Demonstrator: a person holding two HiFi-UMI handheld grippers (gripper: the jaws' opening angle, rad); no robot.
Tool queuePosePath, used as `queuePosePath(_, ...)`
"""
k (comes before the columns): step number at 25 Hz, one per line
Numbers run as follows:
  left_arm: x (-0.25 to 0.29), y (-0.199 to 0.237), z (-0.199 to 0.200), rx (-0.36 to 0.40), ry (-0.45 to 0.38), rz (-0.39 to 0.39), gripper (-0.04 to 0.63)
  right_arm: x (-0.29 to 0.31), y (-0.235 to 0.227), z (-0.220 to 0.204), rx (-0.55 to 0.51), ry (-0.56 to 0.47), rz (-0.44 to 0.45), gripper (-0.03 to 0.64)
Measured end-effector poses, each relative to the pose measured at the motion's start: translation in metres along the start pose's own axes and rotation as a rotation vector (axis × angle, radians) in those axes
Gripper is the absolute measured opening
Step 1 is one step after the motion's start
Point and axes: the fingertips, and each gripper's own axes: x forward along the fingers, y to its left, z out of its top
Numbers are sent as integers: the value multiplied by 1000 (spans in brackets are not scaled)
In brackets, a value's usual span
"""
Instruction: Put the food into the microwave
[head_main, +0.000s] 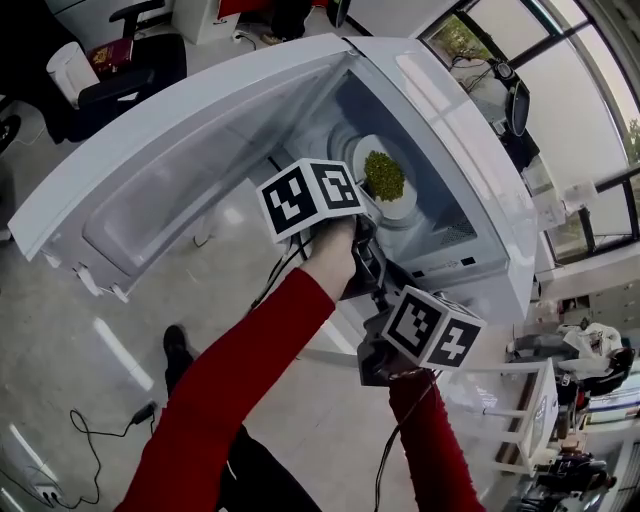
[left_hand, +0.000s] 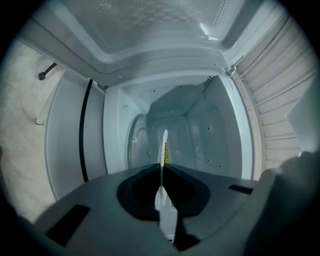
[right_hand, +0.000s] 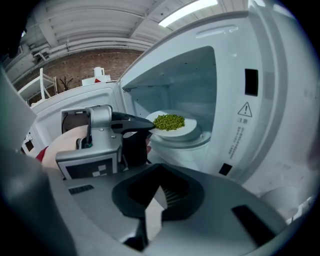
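Green food pile (head_main: 384, 175) on white plate (head_main: 402, 208)

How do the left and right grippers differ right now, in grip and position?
Grip: the left gripper is clamped on the rim of the white plate of green food; the right gripper has its jaws together on nothing.
Position: the left gripper reaches into the open microwave; the right gripper sits outside, in front of the opening.
Shared: same build, both aimed at the microwave.
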Motion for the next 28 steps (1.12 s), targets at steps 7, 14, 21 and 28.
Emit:
queuePosePath(7, 18, -2, 6, 48, 17, 47, 21, 8, -2, 4, 36, 54, 19, 14)
queuePosePath(14, 29, 3, 7, 61, 37, 89, 21, 16, 0, 7, 35, 117, 37, 14)
queuePosePath(21, 41, 2, 17, 96, 62, 134, 21, 19, 2, 8, 45, 141, 46, 14)
queuePosePath(28, 46, 8, 13, 151, 117, 212, 21, 19, 0, 4, 37, 154, 42, 14)
